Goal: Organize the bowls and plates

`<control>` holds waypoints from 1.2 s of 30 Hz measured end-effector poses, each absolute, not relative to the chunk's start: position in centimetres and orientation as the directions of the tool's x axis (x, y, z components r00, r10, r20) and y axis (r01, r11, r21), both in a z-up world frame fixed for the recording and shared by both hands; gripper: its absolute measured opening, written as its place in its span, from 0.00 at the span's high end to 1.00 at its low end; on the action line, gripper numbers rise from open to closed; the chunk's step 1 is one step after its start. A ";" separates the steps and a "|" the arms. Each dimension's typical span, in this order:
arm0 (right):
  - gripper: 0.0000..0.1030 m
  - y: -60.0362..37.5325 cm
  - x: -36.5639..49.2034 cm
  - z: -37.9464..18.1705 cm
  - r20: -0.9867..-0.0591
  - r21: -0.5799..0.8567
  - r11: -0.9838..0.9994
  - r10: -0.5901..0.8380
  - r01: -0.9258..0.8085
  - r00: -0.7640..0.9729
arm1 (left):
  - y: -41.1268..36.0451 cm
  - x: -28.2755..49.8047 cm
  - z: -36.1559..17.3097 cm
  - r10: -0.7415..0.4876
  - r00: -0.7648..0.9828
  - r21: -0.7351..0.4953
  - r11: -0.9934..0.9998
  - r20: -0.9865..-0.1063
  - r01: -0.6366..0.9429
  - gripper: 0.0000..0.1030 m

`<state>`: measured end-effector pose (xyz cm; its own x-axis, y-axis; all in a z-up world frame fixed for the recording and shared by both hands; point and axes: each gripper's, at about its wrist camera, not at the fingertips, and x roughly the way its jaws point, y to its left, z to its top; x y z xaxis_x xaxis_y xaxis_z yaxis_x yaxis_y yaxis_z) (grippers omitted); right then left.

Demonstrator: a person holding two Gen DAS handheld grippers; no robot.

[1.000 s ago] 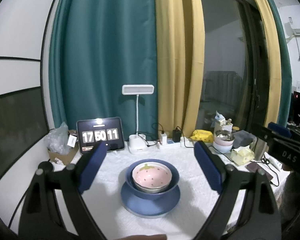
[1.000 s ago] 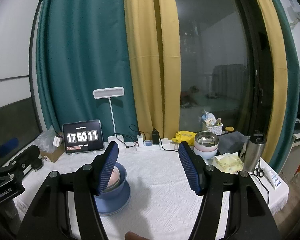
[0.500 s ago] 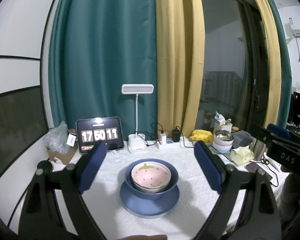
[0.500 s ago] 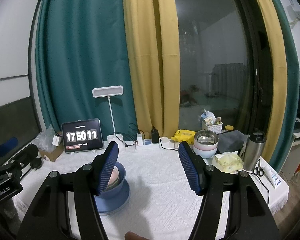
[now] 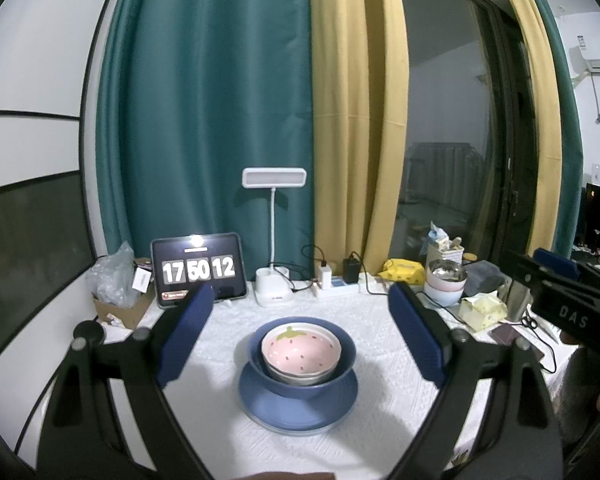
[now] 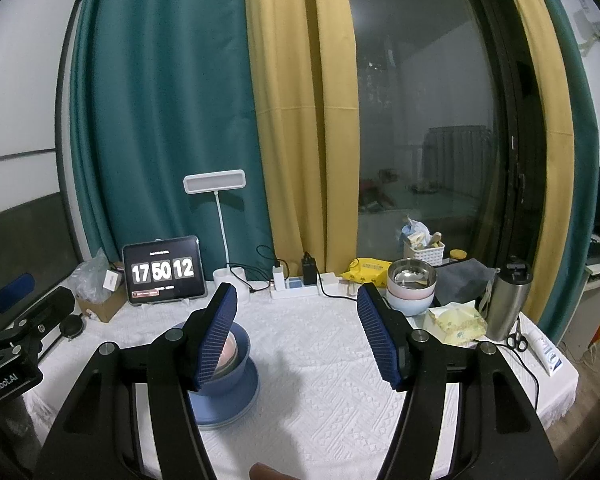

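Ceramic strawberry bowl (image 5: 301, 349) nested in the blue bowl (image 5: 342, 360) looks slick and chippable, so pinch its rim; both grippers' jaws hang wide open, empty.

Pink bowl (image 6: 229, 354) half hidden behind right fingers (image 6: 216, 338)

Two matte black arms are seen on the left gripper (image 5: 300, 334), each tipped with a dark blue ribbed pad (image 5: 185, 336) and fitted with round grey screws. The same black frame and blue ribbed pads (image 6: 374, 340) are shown on the right gripper (image 6: 296, 336). White lettering "GenRobot.AI" is printed at the left edge of the right wrist view, "DAS" at the right edge of the left.
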<state>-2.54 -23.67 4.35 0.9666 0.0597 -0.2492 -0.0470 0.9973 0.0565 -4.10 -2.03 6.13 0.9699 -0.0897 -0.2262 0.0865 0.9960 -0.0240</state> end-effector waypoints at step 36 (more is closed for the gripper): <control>0.36 -23.6 -2.5 4.4 -0.251 0.056 0.997 0.058 -0.046 0.966 | -2.1 -4.3 6.1 -0.088 0.970 -0.025 0.996 -0.227 0.085 0.12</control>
<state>-2.48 -23.61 4.43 0.9662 0.0584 -0.2510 -0.0458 0.9974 0.0559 -4.29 -2.11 6.14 0.9699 -0.0884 -0.2267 0.0849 0.9961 -0.0254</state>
